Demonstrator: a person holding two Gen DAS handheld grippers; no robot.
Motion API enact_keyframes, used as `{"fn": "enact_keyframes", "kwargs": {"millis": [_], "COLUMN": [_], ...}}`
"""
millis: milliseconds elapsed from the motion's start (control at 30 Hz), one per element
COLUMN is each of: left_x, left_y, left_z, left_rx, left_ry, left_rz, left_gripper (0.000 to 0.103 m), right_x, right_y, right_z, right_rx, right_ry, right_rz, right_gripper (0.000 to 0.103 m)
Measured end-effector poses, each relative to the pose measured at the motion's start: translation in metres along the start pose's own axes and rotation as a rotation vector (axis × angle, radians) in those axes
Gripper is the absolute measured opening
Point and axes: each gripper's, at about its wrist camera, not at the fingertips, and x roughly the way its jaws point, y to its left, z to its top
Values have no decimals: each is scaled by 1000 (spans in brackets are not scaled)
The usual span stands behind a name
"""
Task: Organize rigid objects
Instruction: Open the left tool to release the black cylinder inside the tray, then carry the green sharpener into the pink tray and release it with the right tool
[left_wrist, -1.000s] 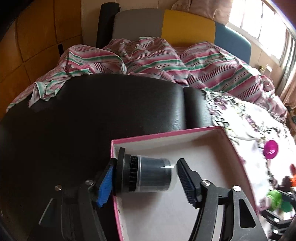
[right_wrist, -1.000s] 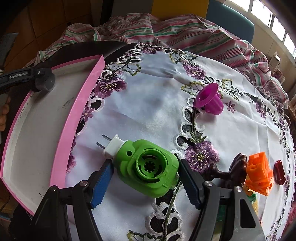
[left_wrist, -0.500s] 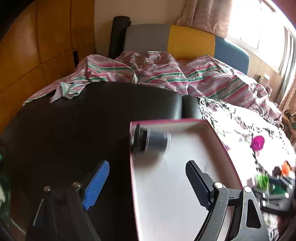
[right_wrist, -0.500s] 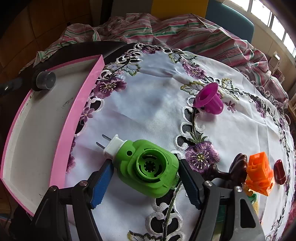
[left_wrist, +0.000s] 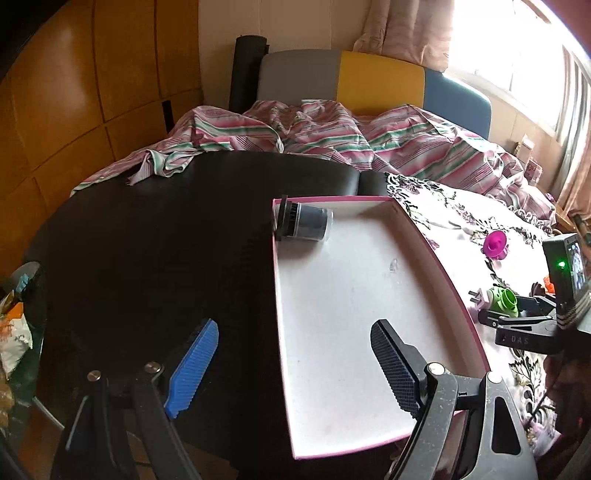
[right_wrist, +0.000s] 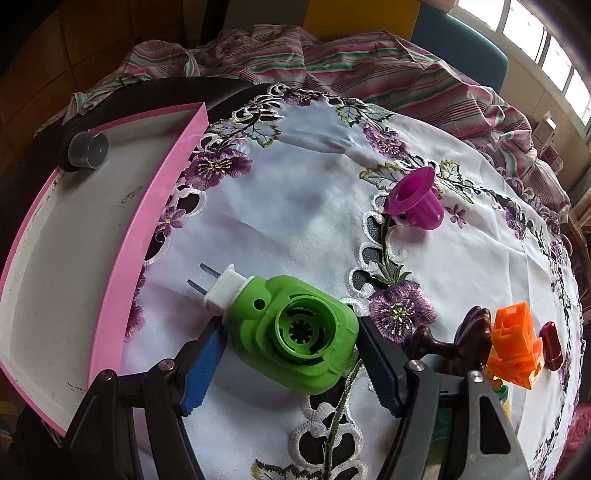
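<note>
A bedroom fills the background of the left wrist view: wooden wall panels at the left, a bright window at the upper right, and a striped blanket (left_wrist: 332, 136) across the top. Below it lies a dark round surface (left_wrist: 147, 240). A shallow pink-rimmed tray (left_wrist: 369, 314) sits right of centre. In its upper left corner a dark cylinder (left_wrist: 303, 223) lies on its side, with its long axis running left to right. The left gripper (left_wrist: 291, 365) is at the bottom of the frame. Its jaws are open with nothing between them, and the left wall of the tray passes under the gap. The cylinder is well above the jaws in the picture, not touched. At the right edge the other gripper and a green plug (left_wrist: 498, 299) are visible.

The right wrist view looks down on a white tablecloth (right_wrist: 295, 221) embroidered with purple flowers. The right gripper (right_wrist: 291, 363) is at the bottom centre and its two pads sit against the sides of the green plug (right_wrist: 295, 336); I judge that it grips it. The plug's metal pins point to the upper left, toward the tray (right_wrist: 147, 229), which is at the left of the frame, so the coming move probably goes that way. The raised pink rim stands between the plug and the tray floor, so the plug must go over it. Other things wait on the cloth: a purple cup (right_wrist: 413, 203) in the upper right, and a brown piece (right_wrist: 469, 332), an orange block (right_wrist: 515, 343) and a dark red piece (right_wrist: 550, 345) close together at the right.
</note>
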Motion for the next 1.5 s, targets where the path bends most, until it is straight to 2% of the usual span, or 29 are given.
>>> {"fn": "enact_keyframes", "kwargs": {"millis": [733, 1500], "left_x": [-8, -8], "left_y": [7, 11], "left_z": [-8, -12], "left_rx": [-16, -18], "left_ry": [7, 16], "left_rz": [11, 23], "left_gripper": [86, 86], "right_x": [-2, -2], "right_y": [-7, -8], "right_z": [0, -2], "right_rx": [46, 49], "right_ry": [6, 4], "right_rz": [30, 11], "right_gripper": [73, 72]}}
